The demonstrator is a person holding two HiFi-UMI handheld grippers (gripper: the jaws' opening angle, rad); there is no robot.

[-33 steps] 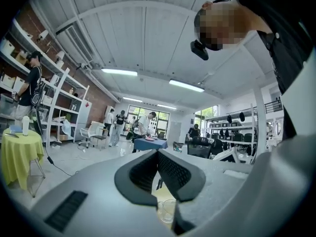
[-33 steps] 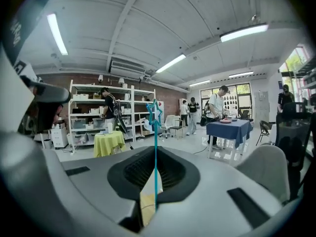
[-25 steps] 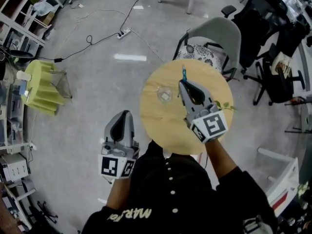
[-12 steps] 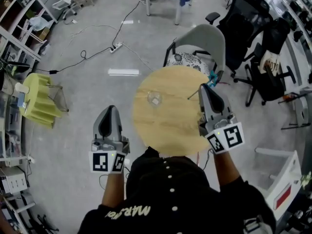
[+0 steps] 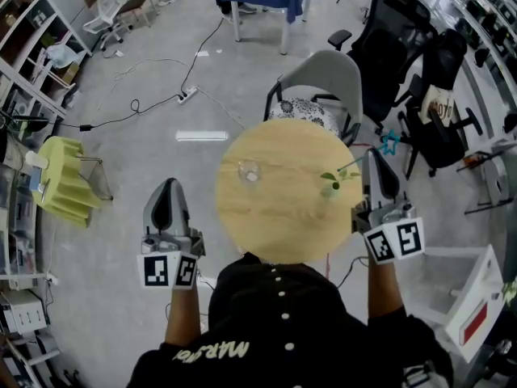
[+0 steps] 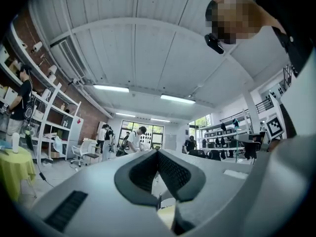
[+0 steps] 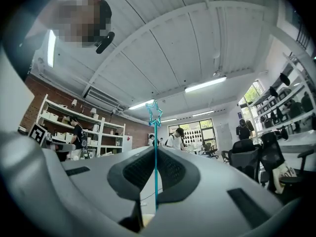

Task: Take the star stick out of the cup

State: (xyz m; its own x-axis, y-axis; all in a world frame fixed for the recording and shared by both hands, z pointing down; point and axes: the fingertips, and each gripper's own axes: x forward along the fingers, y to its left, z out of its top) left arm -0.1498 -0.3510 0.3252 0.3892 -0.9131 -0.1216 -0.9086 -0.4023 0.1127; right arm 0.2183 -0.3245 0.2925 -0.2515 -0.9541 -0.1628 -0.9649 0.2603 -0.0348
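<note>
The star stick (image 5: 388, 142) is out of the cup. Your right gripper (image 5: 376, 159) holds it at the right middle of the head view, just past the right edge of the round wooden table (image 5: 275, 217). Its blue star end points toward the upper right of the frame, over the floor, near a black office chair (image 5: 436, 128). In the right gripper view the thin blue stick (image 7: 156, 167) stands upright in the centre, and the star outline shows above the jaws against the ceiling. The jaws of the right gripper (image 7: 155, 151) are pressed together on the stick, with only its thin shaft between the dark pads.

The cup (image 5: 249, 171) is a small clear one. It stands on the left part of the table top, well apart from the stick. A green sprig (image 5: 330, 179) stands on the right part of the table, just beside your right gripper.

Your left gripper (image 5: 169, 187) is at the lower left of the centre in the head view, over the grey floor beside the table and not over it. In the left gripper view its jaws (image 6: 159, 152) are brought together at the tips, and they hold nothing.

Behind the table, in the upper middle of the head view, there is a grey chair (image 5: 323, 75). At the far left a yellow cloth (image 5: 65, 176) hangs over a small stand.
</note>
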